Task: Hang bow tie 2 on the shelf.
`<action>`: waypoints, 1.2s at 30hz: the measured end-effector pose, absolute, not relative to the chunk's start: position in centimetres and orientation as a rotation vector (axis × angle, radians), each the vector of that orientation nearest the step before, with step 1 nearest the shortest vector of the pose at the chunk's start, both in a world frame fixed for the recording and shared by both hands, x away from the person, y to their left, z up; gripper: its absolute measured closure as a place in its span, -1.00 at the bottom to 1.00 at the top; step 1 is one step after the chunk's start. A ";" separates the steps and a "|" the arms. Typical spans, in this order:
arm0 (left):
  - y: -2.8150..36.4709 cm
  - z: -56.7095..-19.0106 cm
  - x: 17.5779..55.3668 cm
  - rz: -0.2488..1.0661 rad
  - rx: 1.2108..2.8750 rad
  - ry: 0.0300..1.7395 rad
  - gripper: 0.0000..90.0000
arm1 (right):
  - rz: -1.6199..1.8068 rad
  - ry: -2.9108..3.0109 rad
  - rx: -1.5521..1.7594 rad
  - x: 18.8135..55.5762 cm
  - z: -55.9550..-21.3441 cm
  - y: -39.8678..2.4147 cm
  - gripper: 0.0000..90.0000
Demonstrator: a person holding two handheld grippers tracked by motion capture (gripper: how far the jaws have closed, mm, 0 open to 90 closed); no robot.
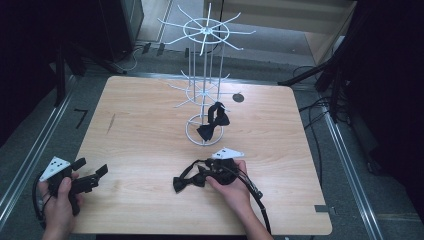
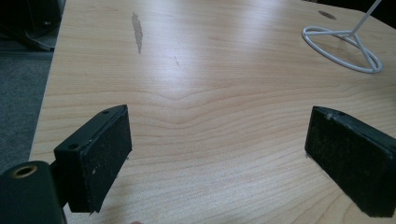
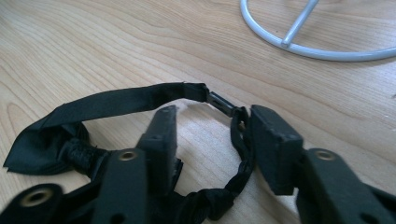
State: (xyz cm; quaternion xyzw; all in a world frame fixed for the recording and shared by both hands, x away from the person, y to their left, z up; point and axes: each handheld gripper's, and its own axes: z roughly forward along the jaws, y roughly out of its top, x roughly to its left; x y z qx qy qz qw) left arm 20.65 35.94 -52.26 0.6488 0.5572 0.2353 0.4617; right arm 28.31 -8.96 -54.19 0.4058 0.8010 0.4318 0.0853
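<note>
On the light wooden table (image 1: 150,125) lies a black fabric bow tie with a thin black neck strap (image 1: 186,181), near the front edge and a little right of the middle. The right gripper (image 1: 216,167), held in the person's right hand (image 1: 231,189), is low over the strap end of this tie. In the right gripper view the jaws stand partly apart. The strap (image 3: 116,100) makes a loop on the wood: it runs past the tip of one jaw, goes through a small black plastic clasp (image 3: 220,103), and then bends down along the inner face of the other jaw. That pad seems to touch the strap, but the pads are not pressing it from both sides, so the gripper is not gripping the tie yet. The knot of the tie (image 3: 44,147) lies at the left of this view.

The left gripper (image 1: 91,176) is in the left hand (image 1: 59,202) at the front left corner of the table. Its jaws are wide apart with only bare wood between them.

Behind the tie stands a white wire display rack with a round base ring (image 1: 204,131). A second black bow tie (image 1: 214,121) hangs low on it, just above the ring.
</note>
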 end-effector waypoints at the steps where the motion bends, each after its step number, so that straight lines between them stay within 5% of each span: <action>1: 35.9 -52.3 20.6 0.579 1.596 1.371 -0.83 | 1.287 2.388 1.210 28.3 -54.2 -9.0 0.25; 6: 35.9 -52.3 20.6 0.579 1.596 1.371 -0.83 | 1.241 2.372 1.205 28.3 -54.2 -9.1 0.71; 12: 35.9 -52.3 20.6 0.579 1.596 1.370 -0.83 | 1.210 2.388 1.153 28.1 -54.1 -9.0 0.98; 36: 35.9 -52.2 20.7 0.581 1.599 1.368 -0.83 | 1.399 2.255 0.982 26.1 -50.5 -8.6 1.00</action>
